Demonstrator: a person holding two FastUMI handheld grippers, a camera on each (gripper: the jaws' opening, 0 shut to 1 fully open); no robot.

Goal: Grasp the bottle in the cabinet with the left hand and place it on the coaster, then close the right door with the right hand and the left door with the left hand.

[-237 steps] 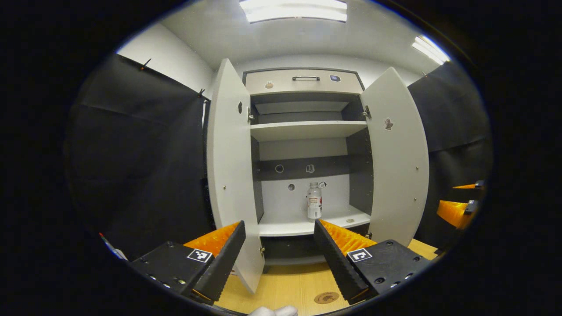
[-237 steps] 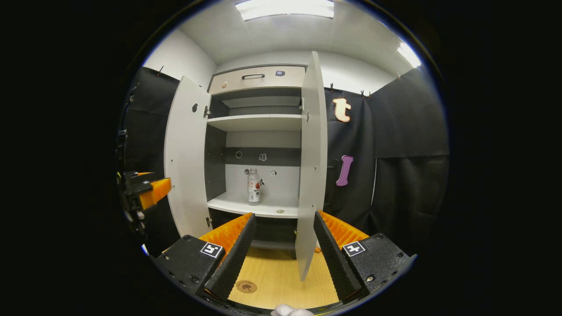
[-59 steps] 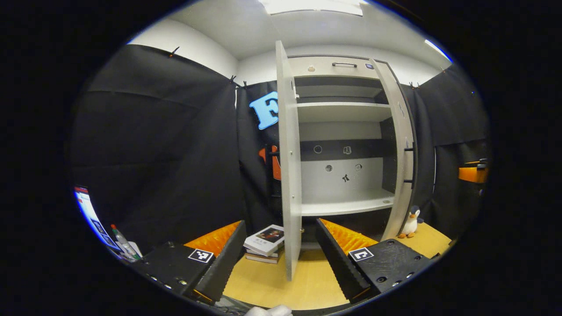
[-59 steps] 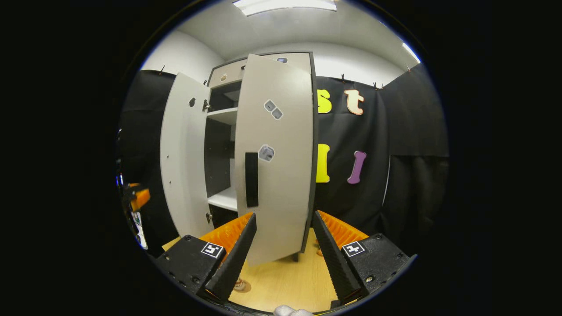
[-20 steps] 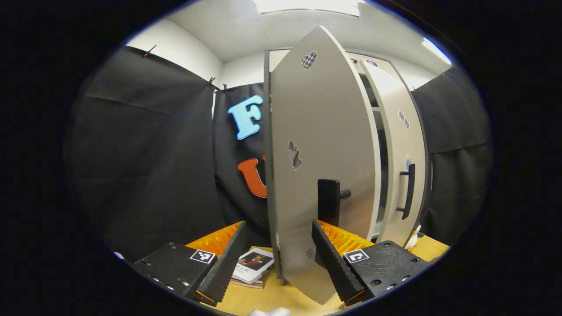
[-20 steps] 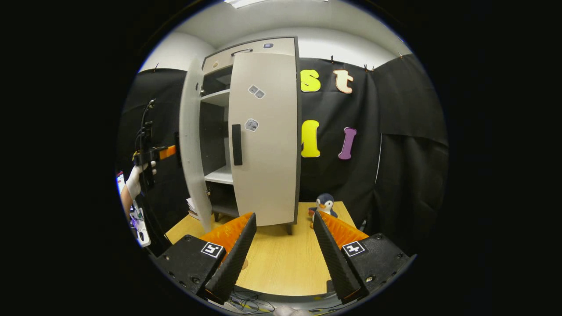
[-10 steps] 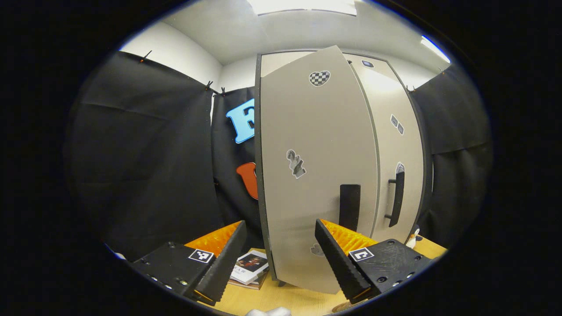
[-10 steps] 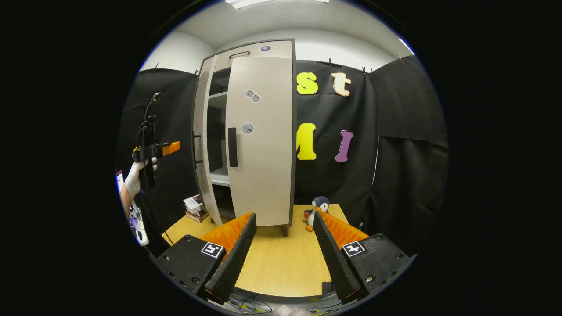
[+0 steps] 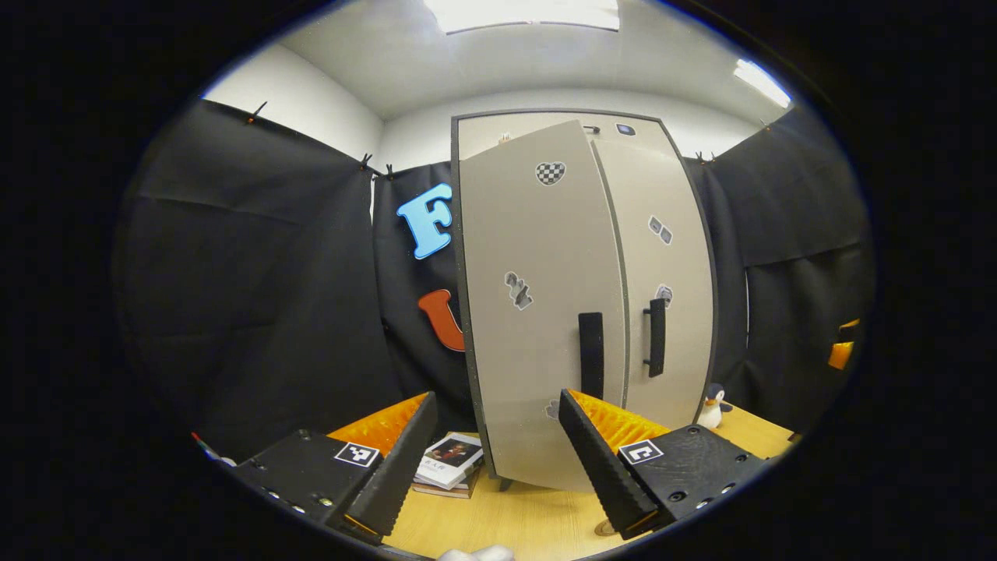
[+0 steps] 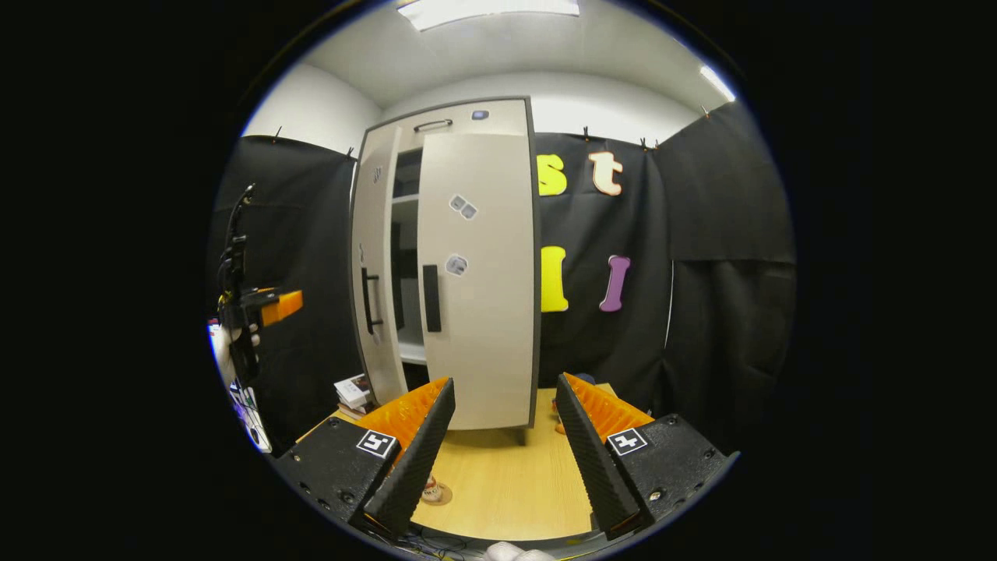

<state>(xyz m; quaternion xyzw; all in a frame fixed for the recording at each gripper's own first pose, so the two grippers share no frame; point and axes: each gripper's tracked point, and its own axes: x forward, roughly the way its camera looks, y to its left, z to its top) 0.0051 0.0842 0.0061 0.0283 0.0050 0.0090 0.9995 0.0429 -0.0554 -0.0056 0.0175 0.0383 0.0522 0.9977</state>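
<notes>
1. Left claw (image 9: pixel 492 456), at the bottom of the frame, is spread and empty, backed off the door it serves.
2. Right claw (image 10: pixel 498 444) likewise gapes idle.
3. Bottle (image 10: pixel 430 489) stands on the coaster (image 10: pixel 438 494) on the bench (image 10: pixel 506 475), lower centre.
4. Left door (image 10: pixel 378 265) sits slightly ajar; right door (image 10: pixel 479 273) looks shut.

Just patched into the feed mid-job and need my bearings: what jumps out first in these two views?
The tall pale cabinet stands at centre on the wooden table, its right door flat shut and its left door ajar, a dark gap between them in the right gripper view. In each view the gripper's own fingers gape with nothing between them: left gripper, right gripper. A stack of books lies by the cabinet's left foot.
</notes>
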